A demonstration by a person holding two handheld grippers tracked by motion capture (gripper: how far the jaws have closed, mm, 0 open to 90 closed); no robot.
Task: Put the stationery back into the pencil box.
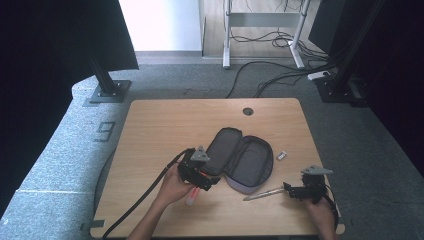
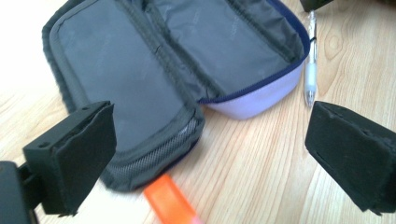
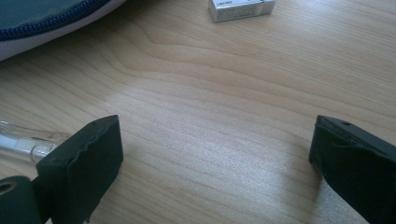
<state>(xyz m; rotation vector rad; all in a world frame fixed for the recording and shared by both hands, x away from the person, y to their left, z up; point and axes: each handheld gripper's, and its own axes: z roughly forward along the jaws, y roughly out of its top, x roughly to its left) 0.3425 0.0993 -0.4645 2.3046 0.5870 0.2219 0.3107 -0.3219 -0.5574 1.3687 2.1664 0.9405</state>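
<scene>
An open grey pencil case (image 1: 240,160) with a lilac outside lies spread flat in the middle of the wooden table (image 1: 165,125). My left gripper (image 1: 210,181) hovers at its near-left corner, jaws wide apart with nothing between them. In the left gripper view the case (image 2: 140,60) lies ahead of the gripper (image 2: 210,154), and an orange highlighter (image 2: 170,205) lies on the wood at the case's corner. The highlighter (image 1: 191,196) sits just below my left hand. A clear pen (image 1: 263,193) lies right of the case. My right gripper (image 1: 295,191) rests open by the pen's end (image 3: 23,142).
A small white eraser (image 1: 282,155) lies on the table right of the case, and the right gripper view has it (image 3: 240,8) at its top edge. A round cable hole (image 1: 248,111) sits near the table's far edge. Black cables trail from both grippers toward the near edge.
</scene>
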